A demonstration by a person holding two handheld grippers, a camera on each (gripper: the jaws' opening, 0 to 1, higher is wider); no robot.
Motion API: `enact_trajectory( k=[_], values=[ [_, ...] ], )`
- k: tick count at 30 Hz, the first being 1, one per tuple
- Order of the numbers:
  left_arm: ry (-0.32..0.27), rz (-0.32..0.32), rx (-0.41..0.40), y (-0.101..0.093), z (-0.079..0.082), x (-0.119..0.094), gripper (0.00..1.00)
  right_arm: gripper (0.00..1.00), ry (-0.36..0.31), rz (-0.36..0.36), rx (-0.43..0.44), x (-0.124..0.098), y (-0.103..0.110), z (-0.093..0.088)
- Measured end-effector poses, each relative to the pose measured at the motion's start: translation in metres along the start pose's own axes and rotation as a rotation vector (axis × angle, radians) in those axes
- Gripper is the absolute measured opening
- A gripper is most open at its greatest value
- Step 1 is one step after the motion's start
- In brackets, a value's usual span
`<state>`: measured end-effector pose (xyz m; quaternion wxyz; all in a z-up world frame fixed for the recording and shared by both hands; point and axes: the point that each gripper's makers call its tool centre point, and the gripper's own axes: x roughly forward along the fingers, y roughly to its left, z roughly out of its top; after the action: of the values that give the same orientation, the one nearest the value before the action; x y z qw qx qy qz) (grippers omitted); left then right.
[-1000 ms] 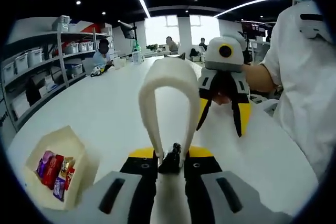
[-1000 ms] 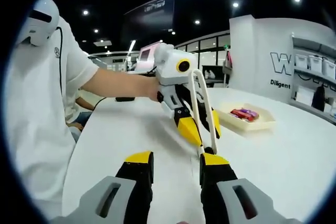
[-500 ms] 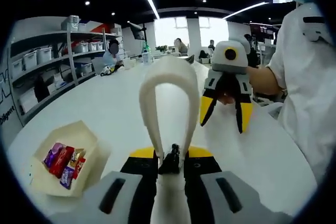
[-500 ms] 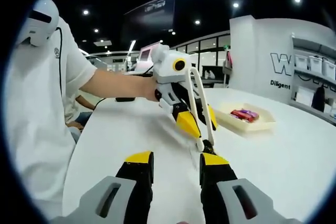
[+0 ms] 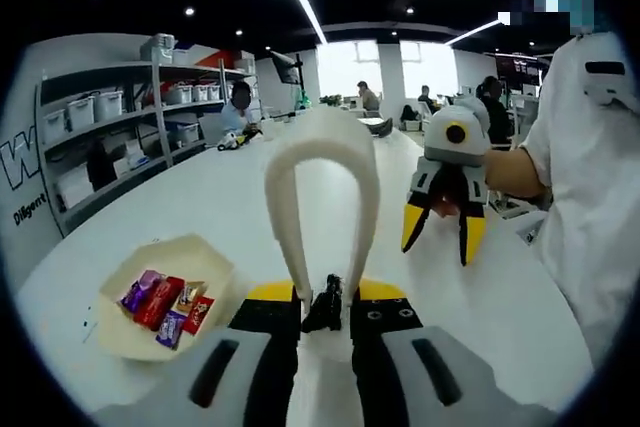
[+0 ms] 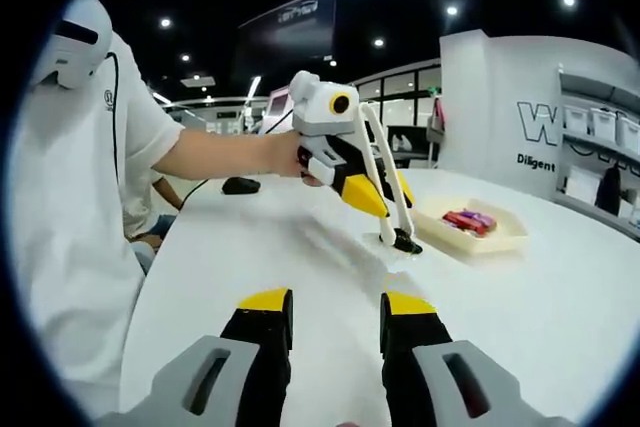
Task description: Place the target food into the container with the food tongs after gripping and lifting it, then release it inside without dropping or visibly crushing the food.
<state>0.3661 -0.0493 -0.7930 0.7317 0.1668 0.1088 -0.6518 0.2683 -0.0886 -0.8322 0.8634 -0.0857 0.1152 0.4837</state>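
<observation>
White bench (image 5: 230, 197), shelving behind. Left tongs (image 5: 325, 297) are clamped on the white food tongs (image 5: 320, 147), whose dark tips sit just short of the cream tray (image 5: 215, 257). Right tongs (image 6: 335, 322) are spread and empty. Wrapped sweets (image 5: 160, 299) lie in the tray. Advice: line the tips over one sweet, squeeze gently, lift straight. I can't tell which container is the target.
</observation>
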Motion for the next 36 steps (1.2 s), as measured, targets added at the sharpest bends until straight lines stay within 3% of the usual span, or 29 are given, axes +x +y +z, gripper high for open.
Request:
enact_trajectory(
  k=[12, 20, 36],
  values=[
    [-0.025, 0.068, -0.025, 0.022, 0.018, -0.020, 0.16, 0.29, -0.002, 0.005, -0.004, 0.000, 0.001, 0.001],
    [-0.019, 0.100, -0.027, 0.036, 0.021, -0.021, 0.16, 0.29, -0.005, 0.001, -0.003, -0.002, 0.000, 0.002],
    [-0.033, 0.227, -0.084, 0.095, 0.026, -0.021, 0.16, 0.29, -0.008, -0.010, 0.003, -0.005, -0.003, 0.001]
  ],
)
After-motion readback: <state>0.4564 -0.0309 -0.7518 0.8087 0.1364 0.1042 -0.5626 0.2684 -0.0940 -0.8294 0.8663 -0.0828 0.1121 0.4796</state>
